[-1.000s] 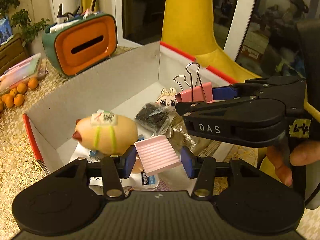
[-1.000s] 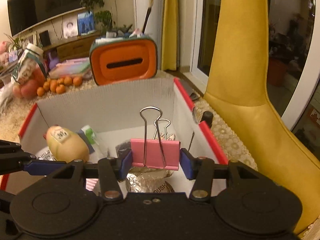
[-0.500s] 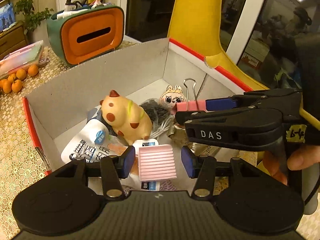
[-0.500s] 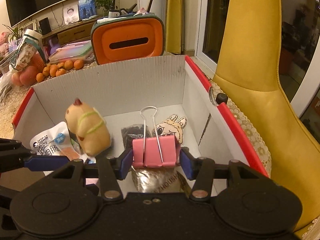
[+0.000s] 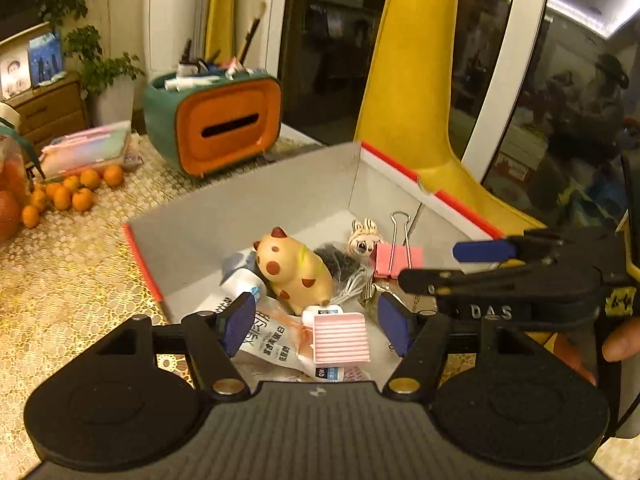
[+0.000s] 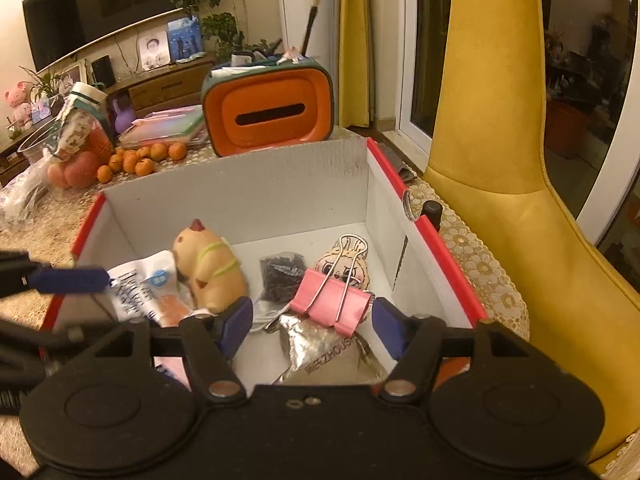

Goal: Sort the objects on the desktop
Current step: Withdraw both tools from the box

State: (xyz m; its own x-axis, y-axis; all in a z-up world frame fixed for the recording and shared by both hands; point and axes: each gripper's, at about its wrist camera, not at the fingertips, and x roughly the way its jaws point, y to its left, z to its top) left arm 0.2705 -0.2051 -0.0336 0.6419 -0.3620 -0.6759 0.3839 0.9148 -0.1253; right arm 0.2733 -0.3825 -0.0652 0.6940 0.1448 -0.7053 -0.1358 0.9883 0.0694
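Lace cloth covers the counter (image 5: 68, 280), and on it sits a red-edged cardboard box (image 5: 248, 216) in front of an orange tissue holder (image 5: 224, 128) and a yellow chair (image 5: 404, 120).

From the left wrist, the left tool (image 5: 316, 326) hangs over the near end of the box. Its jaws have just been opening and now stand apart, and the pink ribbed eraser (image 5: 340, 338) lies loose between them on a white packet (image 5: 260, 332), touching neither pad. The spotted pig toy (image 5: 294, 270) rests beside it. To finish well, lift this tool straight up, so no pad drags the eraser or packet along.

From the right wrist, the right tool (image 6: 312, 322) hovers over the right side of the box (image 6: 280, 184). Its jaws have likewise just been opening, and the pink binder clip (image 6: 330, 304) sits tilted between them atop a foil sachet (image 6: 316, 348) and the rabbit charm (image 6: 344, 268), no longer pinched. Its wire handles point away and upward, so withdraw rearward and upward rather than sideways, keeping clear of the box's right wall.
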